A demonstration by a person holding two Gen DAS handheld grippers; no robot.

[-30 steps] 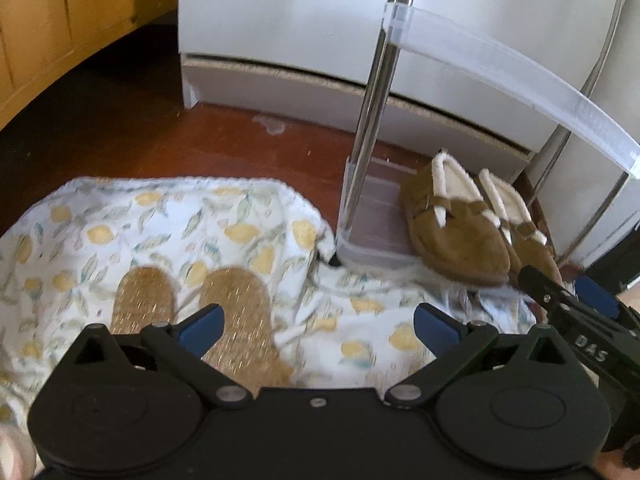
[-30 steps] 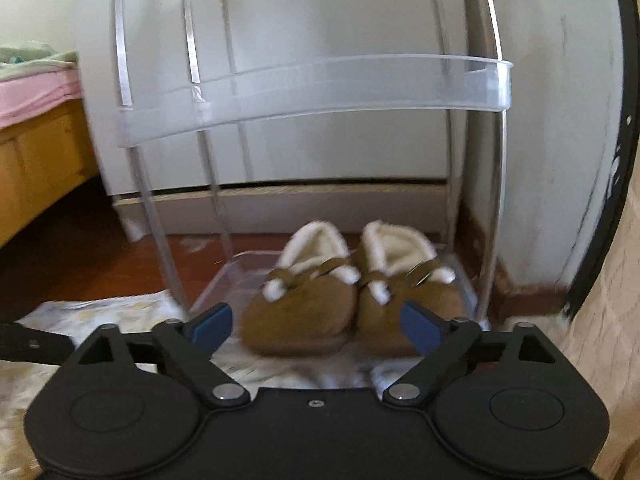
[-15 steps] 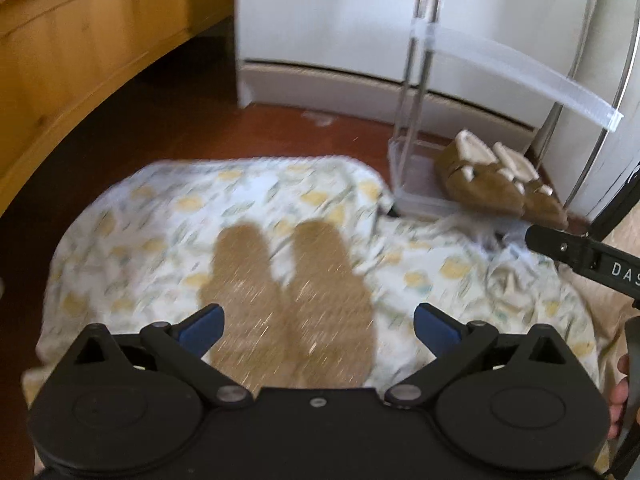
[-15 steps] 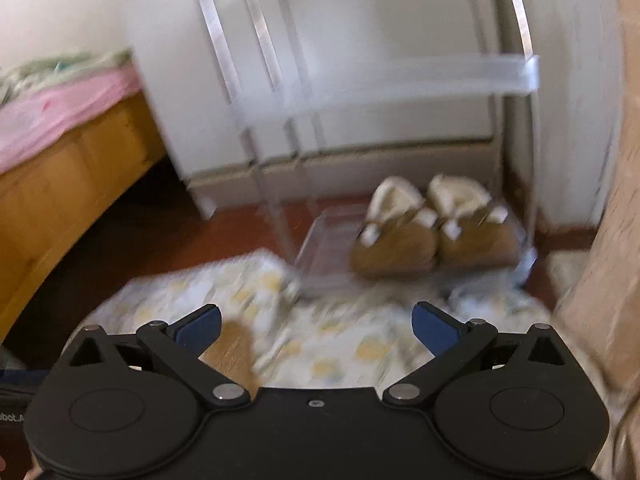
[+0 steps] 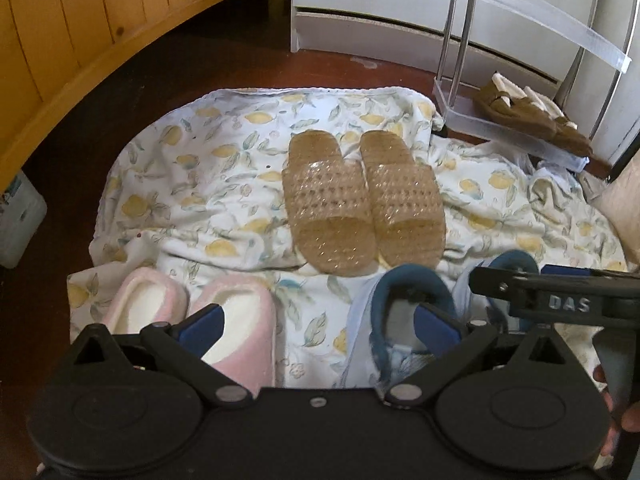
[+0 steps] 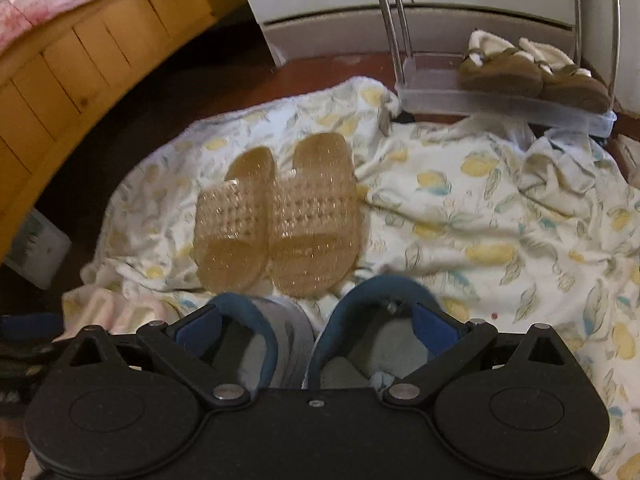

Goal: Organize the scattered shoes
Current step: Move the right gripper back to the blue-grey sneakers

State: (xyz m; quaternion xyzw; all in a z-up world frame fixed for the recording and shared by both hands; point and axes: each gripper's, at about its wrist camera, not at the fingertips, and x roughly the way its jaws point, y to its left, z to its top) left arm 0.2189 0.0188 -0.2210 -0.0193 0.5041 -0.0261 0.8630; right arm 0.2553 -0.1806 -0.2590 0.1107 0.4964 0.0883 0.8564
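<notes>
A pair of clear amber jelly slides [image 5: 362, 196] [image 6: 276, 216] lies side by side on a lemon-print cloth [image 5: 208, 184] [image 6: 480, 216]. Nearer me sit pink fluffy slippers [image 5: 240, 320] [image 6: 116, 312] and blue sneakers [image 5: 404, 312] [image 6: 372, 320]. Brown fleece-lined slippers [image 5: 532, 114] [image 6: 528, 72] rest on the bottom tier of a clear shoe rack [image 5: 472, 116] [image 6: 440, 88]. My left gripper [image 5: 318, 324] hangs open between the pink slippers and the blue sneakers. My right gripper [image 6: 316, 328] is open above the blue sneakers, and its side shows in the left wrist view [image 5: 560, 300].
A wooden bed frame [image 5: 80, 40] [image 6: 80, 60] runs along the left. White cabinets [image 5: 380, 8] stand behind the rack. A white container [image 5: 16, 220] sits on the dark floor at the left. A hand [image 5: 616, 408] holds the right gripper.
Both grippers have pulled back from the rack and away from the brown slippers. The amber slides, pink slippers and blue sneakers have come into view below them.
</notes>
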